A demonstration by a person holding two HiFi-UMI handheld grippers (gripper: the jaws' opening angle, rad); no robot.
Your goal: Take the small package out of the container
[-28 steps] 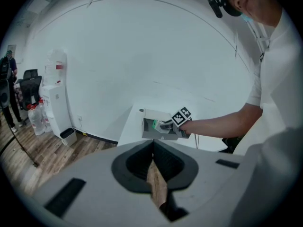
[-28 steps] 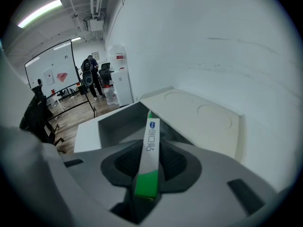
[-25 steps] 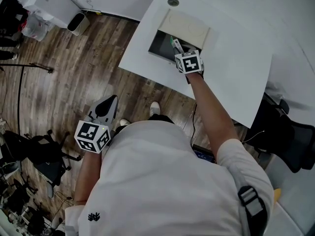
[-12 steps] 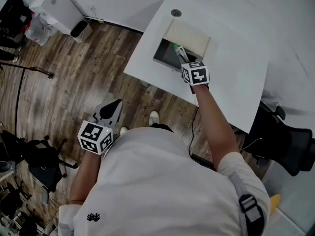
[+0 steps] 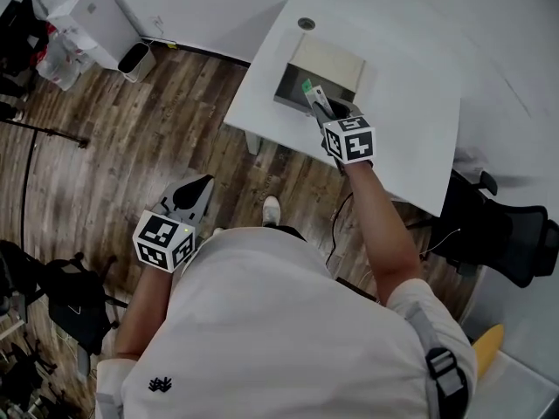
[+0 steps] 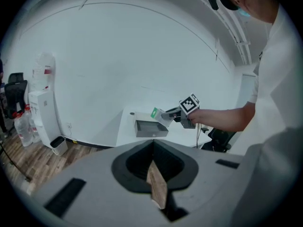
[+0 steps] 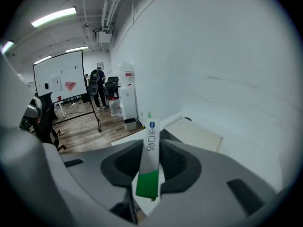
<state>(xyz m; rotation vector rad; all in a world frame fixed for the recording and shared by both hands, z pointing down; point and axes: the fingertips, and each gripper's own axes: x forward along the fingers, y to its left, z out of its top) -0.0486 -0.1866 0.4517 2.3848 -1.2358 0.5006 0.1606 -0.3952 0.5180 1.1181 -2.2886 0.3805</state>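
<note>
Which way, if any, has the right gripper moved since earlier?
Yes: the right gripper, holding the small package, has drawn back from the container.

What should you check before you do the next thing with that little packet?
1. Grip: ok. The right gripper is shut on the small package, pinching it near its green end.
2. Package out of the container: ok. In the left gripper view it hangs above the rim.
3. Somewhere to put it down: ok. The white table is bare beside the container.
4. Cream lid: ok. It lies open behind the container, out of the way.
5. Left gripper: ok. It is shut, holds nothing, and is low over the floor, away from the table.
6. Anything left inside the container: cannot tell, since the inside is too dark.
</note>
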